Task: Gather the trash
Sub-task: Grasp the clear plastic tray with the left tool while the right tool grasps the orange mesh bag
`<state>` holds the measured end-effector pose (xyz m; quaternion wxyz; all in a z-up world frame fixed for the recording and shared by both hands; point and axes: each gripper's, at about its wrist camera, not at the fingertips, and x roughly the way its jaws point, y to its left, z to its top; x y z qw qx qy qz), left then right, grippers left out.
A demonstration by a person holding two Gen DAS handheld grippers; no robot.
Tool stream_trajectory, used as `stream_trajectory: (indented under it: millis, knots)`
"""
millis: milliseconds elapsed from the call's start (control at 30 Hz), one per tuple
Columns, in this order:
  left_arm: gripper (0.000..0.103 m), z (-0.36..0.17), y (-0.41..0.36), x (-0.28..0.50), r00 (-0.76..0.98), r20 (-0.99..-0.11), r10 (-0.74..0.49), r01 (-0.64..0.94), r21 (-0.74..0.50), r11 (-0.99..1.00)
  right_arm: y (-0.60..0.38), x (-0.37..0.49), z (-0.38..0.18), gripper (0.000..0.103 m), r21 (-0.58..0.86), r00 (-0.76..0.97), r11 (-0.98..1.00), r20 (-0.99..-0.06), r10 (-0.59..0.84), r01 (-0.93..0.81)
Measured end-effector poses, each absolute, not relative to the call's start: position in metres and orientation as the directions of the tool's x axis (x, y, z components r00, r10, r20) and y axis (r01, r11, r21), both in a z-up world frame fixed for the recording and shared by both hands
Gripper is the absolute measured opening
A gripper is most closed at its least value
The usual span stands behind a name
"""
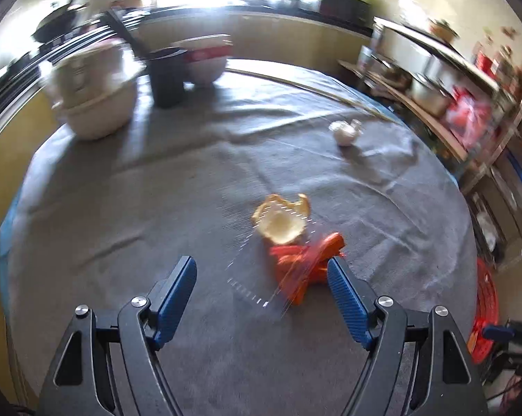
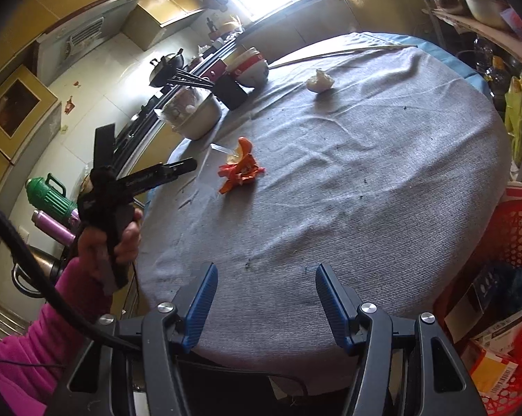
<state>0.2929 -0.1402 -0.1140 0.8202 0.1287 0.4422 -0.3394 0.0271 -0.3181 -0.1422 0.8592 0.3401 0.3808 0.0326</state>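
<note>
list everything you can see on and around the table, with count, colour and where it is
table: one, round, grey cloth cover, centre of both views
wrapper: one, orange-red, crumpled, left of the table's middle
peel: one, yellow-orange, touching the wrapper
tissue: one, white, crumpled, far side of the table
stick: one, pale, thin, along the far edge
bowls: a stack, white with red, far left edge
cup: one, black, beside the bowls
pot: one, cream, left edge
basket: one, red mesh, off the table's right side, rubbish inside
left gripper: blue pads, open, over the cloth near the wrapper, nothing held
right gripper: blue pads, open, empty, at the near edge
hand: one, pink sleeve, holding the left gripper
</note>
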Motion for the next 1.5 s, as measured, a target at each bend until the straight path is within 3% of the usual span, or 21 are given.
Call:
stream_trajectory:
  millis: [167,233,367,400,633,833,1033,1167,1300,1400,1500]
  knots:
    - [0.078,-0.130,-0.155,0.298,0.377,-0.823,-0.425,0.735,-0.014,0.678,-0.316,0.034,-0.146,0.063,0.603,0.695,0.772,-0.644,0.320,0.203]
    - [0.055,-0.134,-0.154,0.299,0.372,-0.824,-0.428,0.736,-0.018,0.676,-0.314,0.037,-0.146,0.063,0.595,0.692,0.779,-0.648,0.318,0.199]
    - [0.054,-0.134,-0.145,0.299,0.371,-0.811,-0.452,0.730,-0.047,0.682,-0.310,0.049,-0.141,0.063,0.554,0.690,0.814,-0.659,0.300,0.175]
    - [0.049,-0.133,-0.142,0.299,0.382,-0.808,-0.448,0.717,-0.046,0.695,-0.309,0.053,-0.138,0.063,0.538,0.694,0.827,-0.658,0.292,0.162]
    - [0.049,-0.110,-0.090,0.283,0.398,-0.763,-0.508,0.626,-0.179,0.759,-0.302,0.134,-0.126,0.063,0.457,0.695,0.888,-0.654,0.299,0.047]
    - [0.049,-0.098,-0.049,0.250,0.468,-0.755,-0.458,0.568,-0.140,0.811,-0.278,0.216,-0.133,0.063,0.348,0.639,0.933,-0.698,0.325,-0.094]
    - [0.049,-0.100,-0.027,0.234,0.477,-0.764,-0.435,0.517,-0.157,0.841,-0.261,0.279,-0.151,0.063,0.343,0.573,0.927,-0.734,0.364,-0.150]
    - [0.049,-0.106,-0.021,0.232,0.496,-0.782,-0.379,0.478,-0.119,0.870,-0.255,0.286,-0.172,0.062,0.387,0.463,0.912,-0.789,0.405,-0.139]
    - [0.049,-0.111,-0.011,0.231,0.491,-0.784,-0.379,0.454,-0.141,0.880,-0.239,0.250,-0.162,0.062,0.482,0.377,0.838,-0.748,0.546,-0.258]
    - [0.049,-0.113,-0.007,0.232,0.494,-0.786,-0.371,0.432,-0.148,0.889,-0.234,0.234,-0.147,0.062,0.365,0.460,0.895,-0.768,0.446,-0.257]
    - [0.049,-0.109,-0.005,0.232,0.500,-0.781,-0.374,0.414,-0.164,0.896,-0.244,0.246,-0.151,0.062,0.385,0.484,0.910,-0.773,0.410,-0.155]
